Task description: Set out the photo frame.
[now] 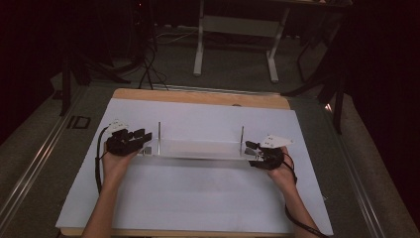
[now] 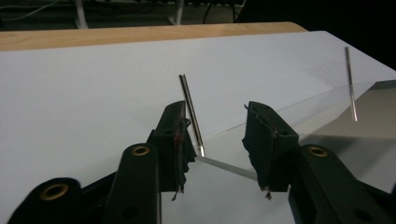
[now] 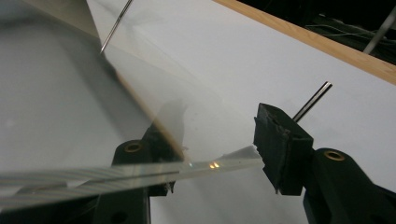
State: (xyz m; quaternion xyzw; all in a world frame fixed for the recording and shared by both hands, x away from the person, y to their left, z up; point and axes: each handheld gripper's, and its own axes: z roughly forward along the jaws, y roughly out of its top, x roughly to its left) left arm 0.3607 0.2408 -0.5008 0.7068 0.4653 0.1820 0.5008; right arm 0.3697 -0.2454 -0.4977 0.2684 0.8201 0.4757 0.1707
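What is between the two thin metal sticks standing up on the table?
In the high view, a clear plate stretches between the left rod and the right rod.

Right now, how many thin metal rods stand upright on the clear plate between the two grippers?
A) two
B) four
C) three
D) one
A: the high view shows a left rod and a right rod rising from the clear plate.

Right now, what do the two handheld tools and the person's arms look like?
Both tools are black. The left tool and right tool each carry a pale three-cornered plate on top and trail a black cable along the forearm. Up close, the jaws are blocky, with worn, frayed pads and brass-ringed holes in the links. The forearms are bare, no sleeves in view.
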